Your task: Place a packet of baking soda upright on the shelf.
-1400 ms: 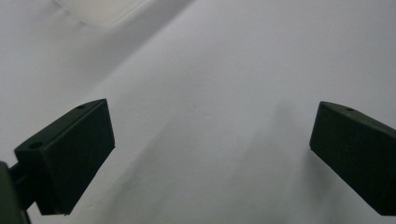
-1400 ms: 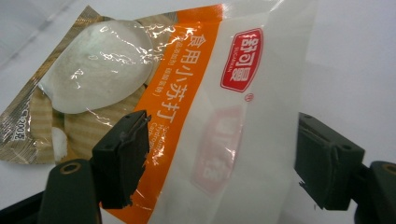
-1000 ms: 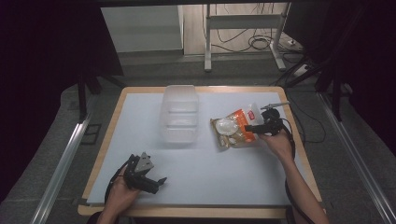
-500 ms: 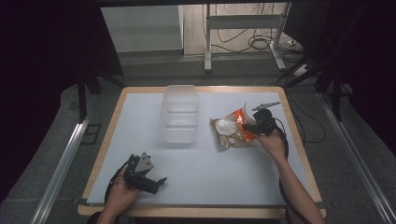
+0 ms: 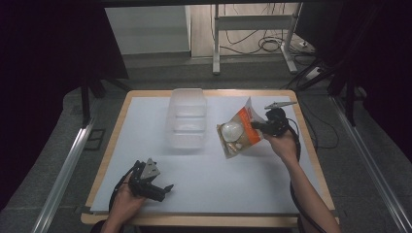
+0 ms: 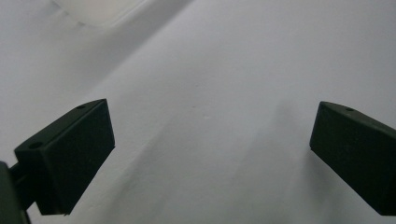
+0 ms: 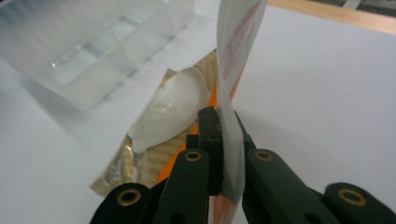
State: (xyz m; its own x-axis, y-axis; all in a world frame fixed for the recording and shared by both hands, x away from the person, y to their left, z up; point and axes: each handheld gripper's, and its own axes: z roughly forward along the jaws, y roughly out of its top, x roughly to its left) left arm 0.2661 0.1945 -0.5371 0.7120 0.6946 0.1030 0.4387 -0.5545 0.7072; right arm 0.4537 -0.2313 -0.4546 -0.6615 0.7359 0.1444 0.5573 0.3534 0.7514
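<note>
1 snack bag [image 5: 238, 135] pinched edgewise in the right tool [image 5: 257, 127] (jaws just closed).

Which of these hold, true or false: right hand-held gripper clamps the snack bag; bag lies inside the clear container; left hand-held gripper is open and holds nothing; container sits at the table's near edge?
1. The right hand-held gripper is shut on the snack bag. True.
2. The bag lies inside the clear container. False: it is beside the container, pinched by its edge.
3. The left hand-held gripper is open with nothing between its jaws. True.
4. The container sits at the near edge of the table. False: it sits toward the far side.
</note>
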